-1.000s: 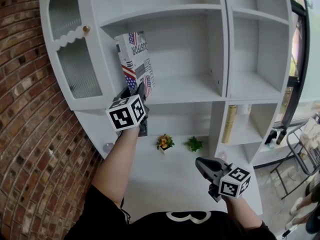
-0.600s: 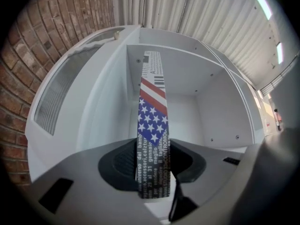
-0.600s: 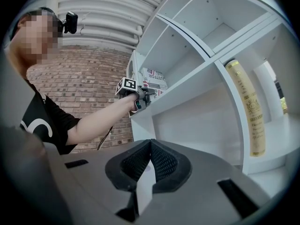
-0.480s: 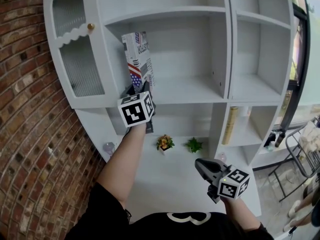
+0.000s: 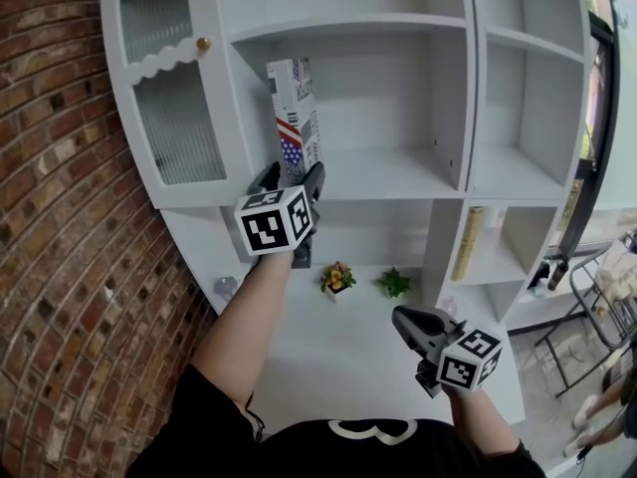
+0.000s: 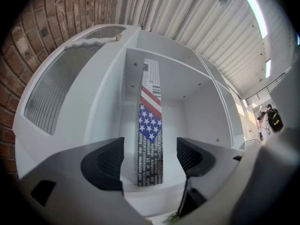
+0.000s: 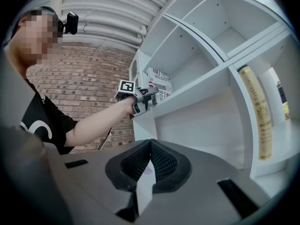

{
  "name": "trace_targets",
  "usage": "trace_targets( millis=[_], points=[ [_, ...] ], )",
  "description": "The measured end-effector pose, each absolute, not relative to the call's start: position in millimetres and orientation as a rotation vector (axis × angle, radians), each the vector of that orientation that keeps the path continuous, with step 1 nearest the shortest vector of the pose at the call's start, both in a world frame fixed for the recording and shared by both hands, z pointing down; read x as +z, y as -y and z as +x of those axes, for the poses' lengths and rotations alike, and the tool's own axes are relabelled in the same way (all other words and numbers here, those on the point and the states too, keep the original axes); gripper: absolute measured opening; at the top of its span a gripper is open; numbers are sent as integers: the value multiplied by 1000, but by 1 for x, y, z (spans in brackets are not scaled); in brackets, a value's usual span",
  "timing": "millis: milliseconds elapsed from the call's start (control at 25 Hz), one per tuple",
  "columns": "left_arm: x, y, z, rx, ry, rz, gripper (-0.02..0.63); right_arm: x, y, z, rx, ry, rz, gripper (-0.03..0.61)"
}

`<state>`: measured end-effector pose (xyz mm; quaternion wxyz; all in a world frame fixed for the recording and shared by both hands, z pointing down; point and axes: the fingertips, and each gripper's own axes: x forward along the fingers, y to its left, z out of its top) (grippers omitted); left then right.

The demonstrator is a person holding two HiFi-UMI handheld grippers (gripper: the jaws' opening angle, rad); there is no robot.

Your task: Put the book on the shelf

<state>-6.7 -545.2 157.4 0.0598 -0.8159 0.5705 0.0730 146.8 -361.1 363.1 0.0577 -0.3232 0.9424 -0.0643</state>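
**item 1, book** (image 5: 296,118) (image 6: 150,125): flag-print cover with stars, stripes and newsprint lettering. it stands upright on its lower edge, spine outward, at the front of a shelf board (image 5: 398,177) in the upper middle compartment of the white shelf unit, close to that compartment's left wall.

**item 2, left gripper** (image 5: 292,177) (image 6: 150,161): held at the front edge of the same shelf board, pointing into the compartment. its jaws have just been opening and now stand wide. the book is between them, with a clear gap on each side, and neither pad touches it. its marker cube (image 5: 274,222) sits below the shelf edge in the head view.

**item 3, right gripper** (image 5: 403,319) (image 7: 150,153): held low over the white counter (image 5: 338,366), well apart from the book. its jaws are pressed together with nothing between them. its marker cube (image 5: 468,358) faces the head camera.

**item 4, cabinet door** (image 5: 184,118): ribbed glass, scalloped trim and a brass knob (image 5: 203,44), just left of the book's compartment.

**item 5, small potted plants**: an orange-flowered plant (image 5: 337,278) and a green plant (image 5: 394,283) stand side by side at the back of the counter, below the book's shelf.

**item 6, tall cream-and-gold object** (image 5: 468,244) (image 7: 258,121): stands upright in a lower right compartment. its kind cannot be told.

**item 7, brick wall** (image 5: 70,217): red brick, to the left of the shelf unit.
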Motion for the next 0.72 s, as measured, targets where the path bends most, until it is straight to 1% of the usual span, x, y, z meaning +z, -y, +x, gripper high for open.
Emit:
trace_targets(
  millis=[160,360,440,520,720],
  points=[
    [164,520,-9,183,-1624,-2552,345,347,351,128,-173,-2841,-952,12],
    [184,473,-9,161,-1461,-2687,338,327,336,102,-155,-2826,-915,12],
    [195,451,-9,154,-1389,-2760,311,322,329,95,-151,-2823,-909,12],
    [206,428,-10,138,-1313,-2834,303,318,323,88,-154,-2820,-902,11],
    [235,375,-20,136,-1168,-2973,210,315,306,73,-167,-2818,-886,11]
  ],
)
